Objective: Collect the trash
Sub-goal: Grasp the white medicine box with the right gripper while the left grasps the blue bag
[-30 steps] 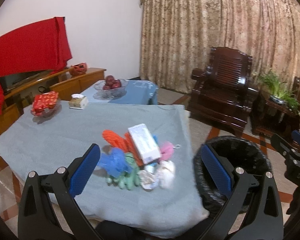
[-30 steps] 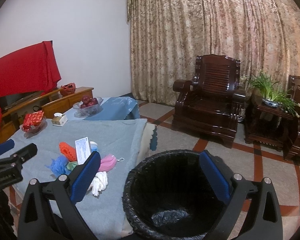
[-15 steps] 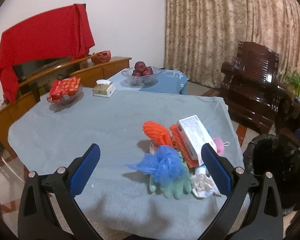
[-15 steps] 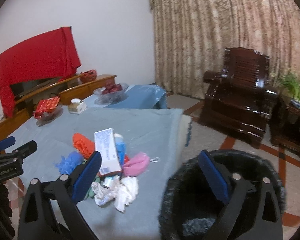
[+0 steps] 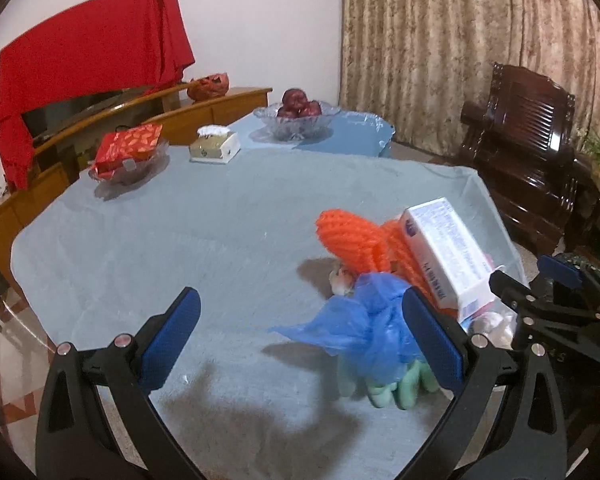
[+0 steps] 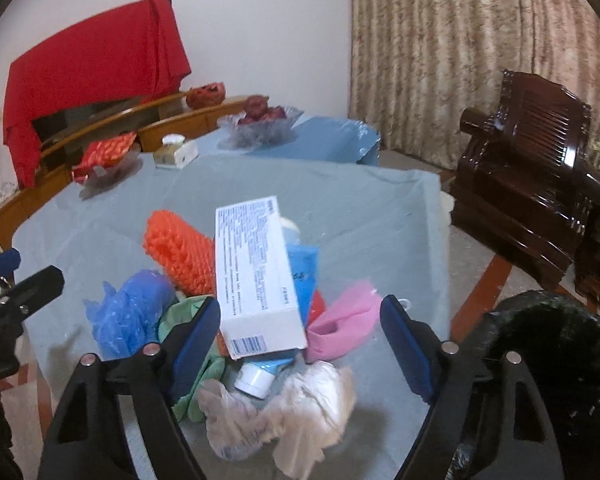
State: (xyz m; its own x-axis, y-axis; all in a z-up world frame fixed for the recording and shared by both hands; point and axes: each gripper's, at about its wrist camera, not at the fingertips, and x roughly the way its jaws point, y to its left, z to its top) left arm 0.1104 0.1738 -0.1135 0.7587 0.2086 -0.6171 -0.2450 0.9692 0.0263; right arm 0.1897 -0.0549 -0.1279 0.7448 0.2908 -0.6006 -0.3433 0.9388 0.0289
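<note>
Both tongs, right (image 6: 300, 344) and left (image 5: 300, 334), gape wide and empty over the trash heap on the grey-clothed counter (image 5: 204, 216), where the stiff, probably light white cardboard box (image 6: 256, 276) invites gripping across its narrow sides.

Both claws have swung from the bin (image 6: 556, 360) toward the trash pile (image 6: 256, 296).
</note>
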